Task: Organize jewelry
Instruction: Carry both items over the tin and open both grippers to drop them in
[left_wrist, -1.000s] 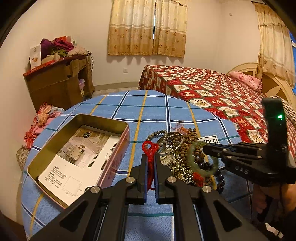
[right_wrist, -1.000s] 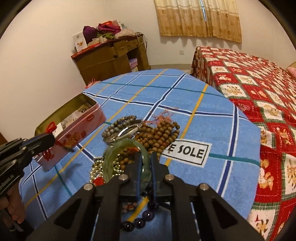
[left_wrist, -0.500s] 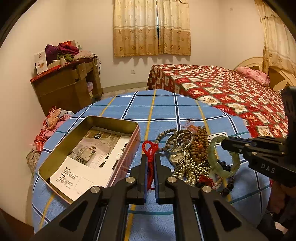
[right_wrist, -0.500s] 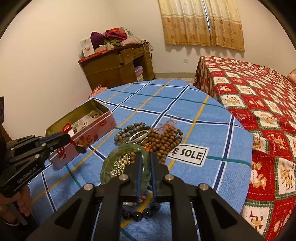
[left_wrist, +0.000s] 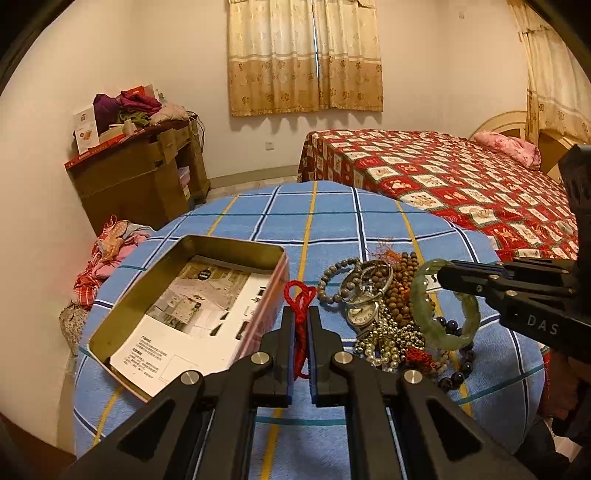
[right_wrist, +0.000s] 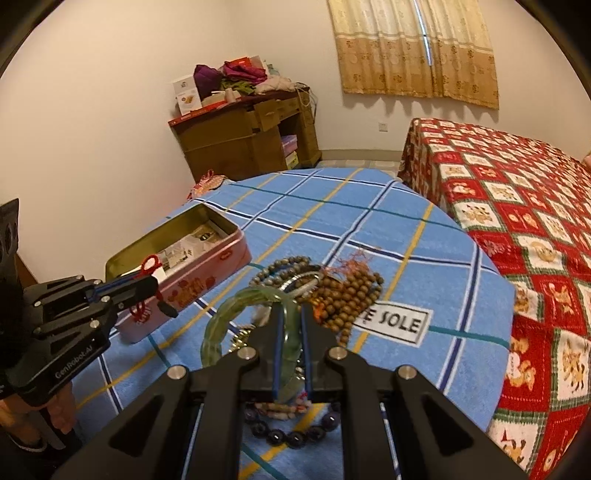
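Observation:
My left gripper (left_wrist: 300, 318) is shut on a red knotted cord (left_wrist: 298, 295), held just right of an open tin box (left_wrist: 125, 306) lined with printed paper. In the right wrist view the left gripper (right_wrist: 146, 282) holds that red knotted cord (right_wrist: 150, 263) beside the tin box (right_wrist: 207, 269). My right gripper (right_wrist: 291, 314) is shut on a green jade bangle (right_wrist: 221, 317), lifted over a pile of jewelry (left_wrist: 384, 306): brown wooden beads (right_wrist: 351, 295), grey beads, a watch (left_wrist: 360, 314), silver chain, dark beads (right_wrist: 291, 437). From the left the right gripper (left_wrist: 441, 273) carries the green jade bangle (left_wrist: 448, 338).
A round table (left_wrist: 332, 221) carries a blue plaid cloth with a white label (right_wrist: 395, 323). A bed with a red patterned cover (left_wrist: 461, 177) stands at the right. A wooden desk (left_wrist: 140, 177) piled with clothes is against the far wall, with more cloth on the floor.
My right gripper has risen with the green bangle, lifting it off the jewelry pile. The left gripper has kept its place with the red cord.

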